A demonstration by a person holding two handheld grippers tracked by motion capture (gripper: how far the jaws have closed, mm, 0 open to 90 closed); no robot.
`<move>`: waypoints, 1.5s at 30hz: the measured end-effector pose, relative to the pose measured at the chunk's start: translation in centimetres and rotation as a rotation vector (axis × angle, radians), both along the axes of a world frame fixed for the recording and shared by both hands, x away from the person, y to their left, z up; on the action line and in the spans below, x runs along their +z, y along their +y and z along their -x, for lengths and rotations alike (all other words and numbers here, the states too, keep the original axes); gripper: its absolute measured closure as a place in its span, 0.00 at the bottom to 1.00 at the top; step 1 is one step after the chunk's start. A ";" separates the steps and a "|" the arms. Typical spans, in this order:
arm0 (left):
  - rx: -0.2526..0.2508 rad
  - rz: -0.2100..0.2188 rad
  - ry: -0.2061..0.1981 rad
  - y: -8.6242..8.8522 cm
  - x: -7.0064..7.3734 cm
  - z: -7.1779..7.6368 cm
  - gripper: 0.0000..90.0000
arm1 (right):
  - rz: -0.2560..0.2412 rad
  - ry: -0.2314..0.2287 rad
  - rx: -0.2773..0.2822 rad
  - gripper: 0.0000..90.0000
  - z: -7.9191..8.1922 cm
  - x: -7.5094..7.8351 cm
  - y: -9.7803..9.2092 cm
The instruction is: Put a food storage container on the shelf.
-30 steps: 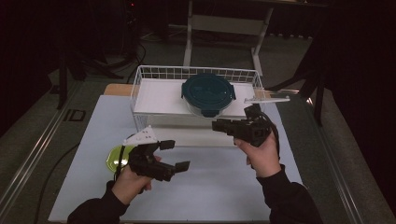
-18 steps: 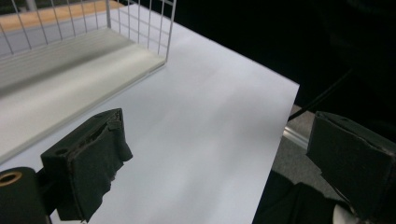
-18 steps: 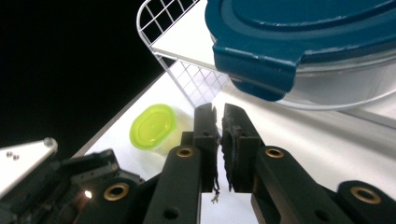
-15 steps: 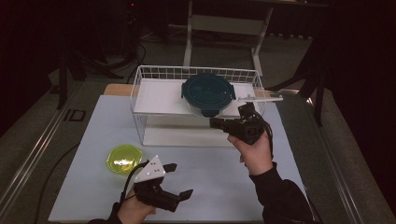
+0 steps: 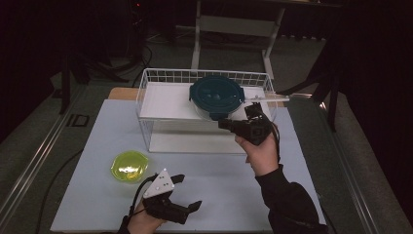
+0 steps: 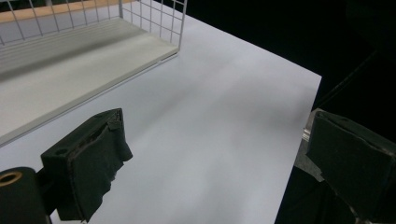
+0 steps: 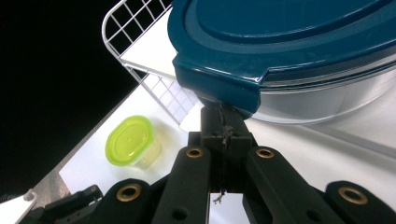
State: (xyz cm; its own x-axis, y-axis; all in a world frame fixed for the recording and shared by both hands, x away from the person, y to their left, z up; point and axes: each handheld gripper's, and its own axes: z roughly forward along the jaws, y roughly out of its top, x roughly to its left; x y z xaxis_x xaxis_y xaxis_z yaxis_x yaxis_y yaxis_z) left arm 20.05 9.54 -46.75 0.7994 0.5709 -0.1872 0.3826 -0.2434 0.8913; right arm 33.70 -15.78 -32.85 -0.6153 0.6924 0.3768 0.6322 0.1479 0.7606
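Near the worktop's [image 5: 292, 195] front edge the left gripper [image 5: 187, 192] hovers, fingers spread and empty, a yellow-green container [image 5: 129, 166] just behind. Farther back, the right gripper [image 5: 225, 124], fingers pressed together, meets the teal lid [image 5: 216, 95] of a clear bowl in the wire basket [image 5: 160, 78].

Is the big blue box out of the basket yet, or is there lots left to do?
Not yet. The small green container already sits out on the table. The right gripper is shut at the lid tab of the blue-lidded container, which is in the wire basket. Probably left: moving it. The left gripper is open, holding nothing.
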 end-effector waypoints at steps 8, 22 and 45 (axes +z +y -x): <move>0.004 0.006 -0.011 0.0 -0.2 0.0 0.05 | -0.003 0.004 -0.016 1.00 -1.3 0.2 0.3; -0.029 -0.002 -0.025 -0.2 -0.4 0.1 0.05 | -0.009 0.007 -0.055 0.99 -2.9 0.2 0.4; -0.128 0.045 0.005 0.5 1.0 0.3 0.05 | -0.022 -0.124 0.044 0.45 2.7 -1.1 -1.5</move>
State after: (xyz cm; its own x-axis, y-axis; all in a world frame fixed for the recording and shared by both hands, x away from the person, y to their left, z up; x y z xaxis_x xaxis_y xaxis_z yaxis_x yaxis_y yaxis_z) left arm 19.71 10.02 -45.76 0.8642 0.4550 -0.2147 0.3556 -0.2504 0.9005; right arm 30.99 -17.27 -33.97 -0.6874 0.6564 0.3110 0.5268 0.1557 0.8356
